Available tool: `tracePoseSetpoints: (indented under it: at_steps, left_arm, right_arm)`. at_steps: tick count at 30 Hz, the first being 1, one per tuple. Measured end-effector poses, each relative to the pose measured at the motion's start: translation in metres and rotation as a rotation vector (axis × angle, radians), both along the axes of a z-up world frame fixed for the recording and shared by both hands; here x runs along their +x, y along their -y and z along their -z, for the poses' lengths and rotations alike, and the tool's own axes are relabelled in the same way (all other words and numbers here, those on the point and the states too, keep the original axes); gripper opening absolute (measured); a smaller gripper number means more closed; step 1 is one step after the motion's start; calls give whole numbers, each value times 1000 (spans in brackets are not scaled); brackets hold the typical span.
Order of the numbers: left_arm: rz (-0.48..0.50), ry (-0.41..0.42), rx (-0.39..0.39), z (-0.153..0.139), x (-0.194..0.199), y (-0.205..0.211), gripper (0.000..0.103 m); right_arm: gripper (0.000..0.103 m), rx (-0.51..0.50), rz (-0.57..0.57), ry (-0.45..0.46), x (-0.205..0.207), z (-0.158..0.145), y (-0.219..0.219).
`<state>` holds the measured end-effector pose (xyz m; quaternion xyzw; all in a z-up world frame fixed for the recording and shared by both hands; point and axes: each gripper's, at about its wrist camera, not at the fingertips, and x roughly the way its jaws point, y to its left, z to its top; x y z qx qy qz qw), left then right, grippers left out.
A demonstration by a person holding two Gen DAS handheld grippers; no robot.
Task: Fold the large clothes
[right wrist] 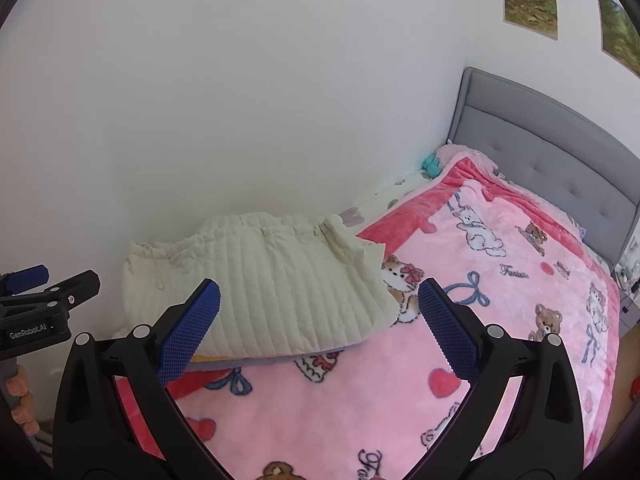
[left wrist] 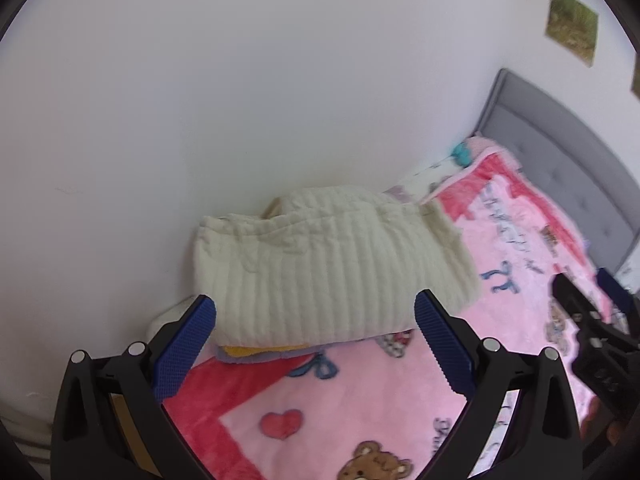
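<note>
Both tools spread apart, holding nothing.
Left tool [left wrist: 315,312] and right tool [right wrist: 319,300] hover over the pink blanket [right wrist: 500,280]; folded cream garment [right wrist: 272,276] lies on the bed beside the wall [right wrist: 240,100], atop other folded items.

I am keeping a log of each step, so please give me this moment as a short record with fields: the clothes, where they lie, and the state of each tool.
top garment: cream quilted piece, folded
under it: yellow layer and purple layer, edges only showing
stack place: on pink blanket, beside white wall
left tool: open, holds nothing, in front of the stack
right tool: open, holds nothing, in front of the stack
background: grey headboard
</note>
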<state>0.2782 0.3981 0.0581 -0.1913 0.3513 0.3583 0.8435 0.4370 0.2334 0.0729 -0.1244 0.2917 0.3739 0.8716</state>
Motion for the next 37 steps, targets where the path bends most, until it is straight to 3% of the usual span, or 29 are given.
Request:
tracePoseSetpoints:
  at_steps: [37]
  left_arm:
    - [-38,8,35,-14,-13,2,98]
  right_arm:
    - [95,9,-29,-1,-10,-9,-4]
